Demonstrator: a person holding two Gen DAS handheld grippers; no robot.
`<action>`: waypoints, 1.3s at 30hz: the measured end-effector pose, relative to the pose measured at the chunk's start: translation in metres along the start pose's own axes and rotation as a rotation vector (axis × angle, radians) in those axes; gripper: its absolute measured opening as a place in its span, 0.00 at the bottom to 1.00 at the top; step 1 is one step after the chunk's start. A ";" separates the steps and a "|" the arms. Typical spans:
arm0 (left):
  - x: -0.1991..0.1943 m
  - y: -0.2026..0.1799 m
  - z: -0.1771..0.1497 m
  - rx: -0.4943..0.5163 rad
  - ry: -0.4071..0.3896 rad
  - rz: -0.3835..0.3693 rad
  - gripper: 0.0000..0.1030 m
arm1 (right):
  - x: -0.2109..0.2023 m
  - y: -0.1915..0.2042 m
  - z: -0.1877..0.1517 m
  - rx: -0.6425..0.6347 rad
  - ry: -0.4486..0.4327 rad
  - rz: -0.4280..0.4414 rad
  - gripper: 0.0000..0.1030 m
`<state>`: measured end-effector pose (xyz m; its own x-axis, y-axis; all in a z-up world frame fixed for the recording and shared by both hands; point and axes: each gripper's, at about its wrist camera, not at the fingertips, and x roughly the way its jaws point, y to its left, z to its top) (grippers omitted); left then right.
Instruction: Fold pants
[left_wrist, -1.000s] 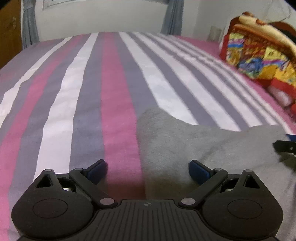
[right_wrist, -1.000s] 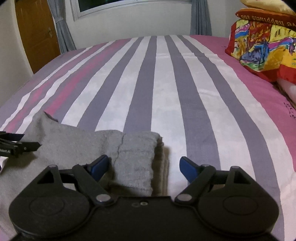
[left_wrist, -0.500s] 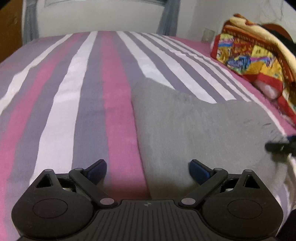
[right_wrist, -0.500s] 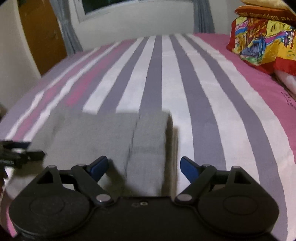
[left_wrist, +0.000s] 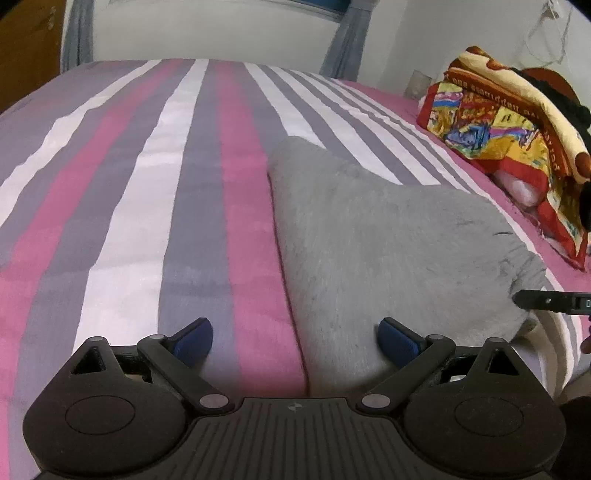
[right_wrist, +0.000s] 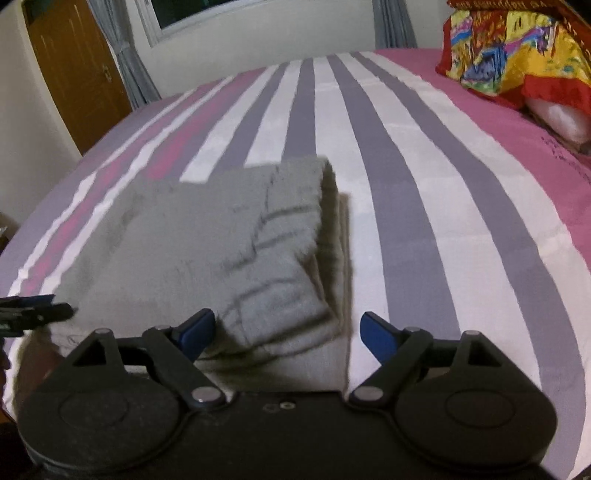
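Both claws stand released, blue-padded fingers spread wide: the left gripper (left_wrist: 294, 341) straddles the near left edge of the pants (left_wrist: 384, 251), the right gripper (right_wrist: 287, 334) their ribbed, layered right end. The soft grey fleece lies folded on the striped bedsheet (right_wrist: 388, 155), near a glossy patterned blanket (left_wrist: 509, 136)

We see the grey pants (left_wrist: 388, 236) lying folded on the striped bed, a soft fleecy bundle in several layers. From the right wrist view the pants (right_wrist: 229, 251) show a thick stacked edge on their right side, with dark creases running across the top layer. From the left wrist view their left edge runs straight along a pink stripe
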<state>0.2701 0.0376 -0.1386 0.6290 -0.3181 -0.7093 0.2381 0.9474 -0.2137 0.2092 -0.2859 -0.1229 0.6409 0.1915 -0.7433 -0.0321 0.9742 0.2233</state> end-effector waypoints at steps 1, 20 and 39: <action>-0.002 0.001 -0.002 -0.007 -0.002 -0.001 0.94 | 0.001 0.000 -0.001 0.009 0.000 0.002 0.83; 0.002 0.004 -0.020 -0.031 -0.016 0.011 0.95 | 0.016 -0.012 -0.014 0.053 0.003 0.011 0.90; 0.005 0.005 -0.021 -0.033 -0.016 0.008 1.00 | 0.019 -0.019 -0.018 0.062 -0.004 0.038 0.93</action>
<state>0.2586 0.0414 -0.1576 0.6426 -0.3112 -0.7002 0.2090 0.9503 -0.2306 0.2081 -0.2990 -0.1522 0.6435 0.2275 -0.7308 -0.0090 0.9570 0.2899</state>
